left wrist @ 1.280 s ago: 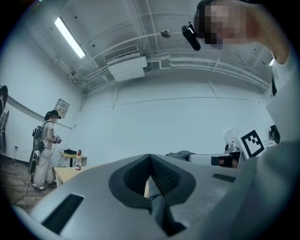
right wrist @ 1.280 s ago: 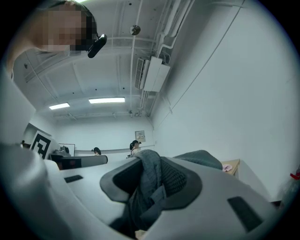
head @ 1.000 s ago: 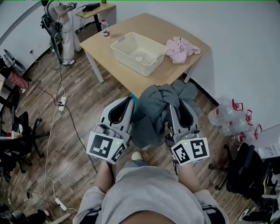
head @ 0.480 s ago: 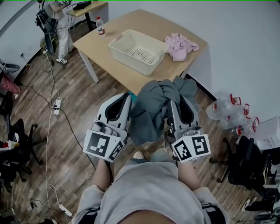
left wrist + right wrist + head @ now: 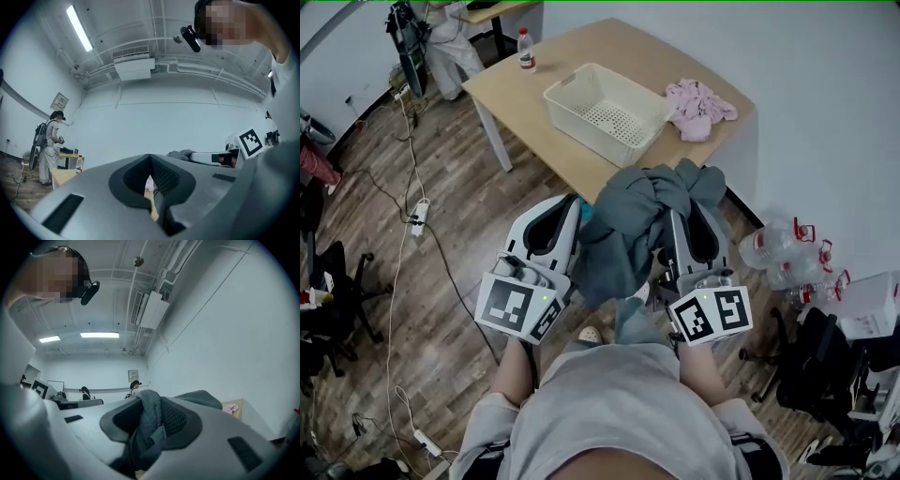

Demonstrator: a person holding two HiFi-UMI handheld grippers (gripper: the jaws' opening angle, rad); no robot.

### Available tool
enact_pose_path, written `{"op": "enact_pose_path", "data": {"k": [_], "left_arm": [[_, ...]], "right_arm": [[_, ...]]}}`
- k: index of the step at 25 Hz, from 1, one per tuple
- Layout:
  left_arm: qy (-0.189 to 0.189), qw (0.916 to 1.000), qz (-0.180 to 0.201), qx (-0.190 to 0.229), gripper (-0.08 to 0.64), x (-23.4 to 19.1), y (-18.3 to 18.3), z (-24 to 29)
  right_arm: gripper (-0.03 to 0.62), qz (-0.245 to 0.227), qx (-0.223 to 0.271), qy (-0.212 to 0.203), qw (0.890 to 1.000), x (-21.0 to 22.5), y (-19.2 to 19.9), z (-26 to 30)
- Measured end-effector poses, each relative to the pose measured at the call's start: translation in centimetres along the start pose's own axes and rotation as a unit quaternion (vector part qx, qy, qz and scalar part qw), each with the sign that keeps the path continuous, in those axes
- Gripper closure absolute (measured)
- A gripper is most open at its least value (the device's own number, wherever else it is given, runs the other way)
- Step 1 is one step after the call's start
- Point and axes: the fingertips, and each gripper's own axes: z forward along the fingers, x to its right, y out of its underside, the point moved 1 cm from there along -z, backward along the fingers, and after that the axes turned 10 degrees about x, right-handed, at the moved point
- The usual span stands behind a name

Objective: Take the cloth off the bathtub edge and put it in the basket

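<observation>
A wooden table (image 5: 530, 94) stands ahead with a cream basket (image 5: 581, 117) on it. The grey cloth (image 5: 623, 234) hangs bunched over the floor, short of the table. The right gripper (image 5: 151, 404) is clamped on a fold of the cloth, and the left gripper (image 5: 150, 158), just beside it, has its jaws together on nothing.

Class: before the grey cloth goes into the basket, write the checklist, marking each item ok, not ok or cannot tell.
1. Grey cloth clamped in right hand-held gripper: ok.
2. Left hand-held gripper empty, jaws together: ok.
3. Basket empty: ok.
4. Cloth above basket: not ok, short of the table.
5. Hanging end will clear the table edge: cannot tell.
</observation>
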Motion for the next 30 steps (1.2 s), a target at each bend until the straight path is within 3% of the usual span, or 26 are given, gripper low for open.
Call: {"op": "enact_pose_path", "data": {"k": [15,30], "left_arm": [[-0.047,0.9986,0.023,0.007,0.546,-2.7,1.9,8.9],[-0.130,0.9899,0.056,0.014,0.546,-4.6,4.5,19.5]], "right_arm": [[0.466,0.021,0.007,-0.052,0.998,6.7,0.3,8.6],[0.466,0.053,0.011,-0.132,0.990,16.1,-0.3,19.9]]}}
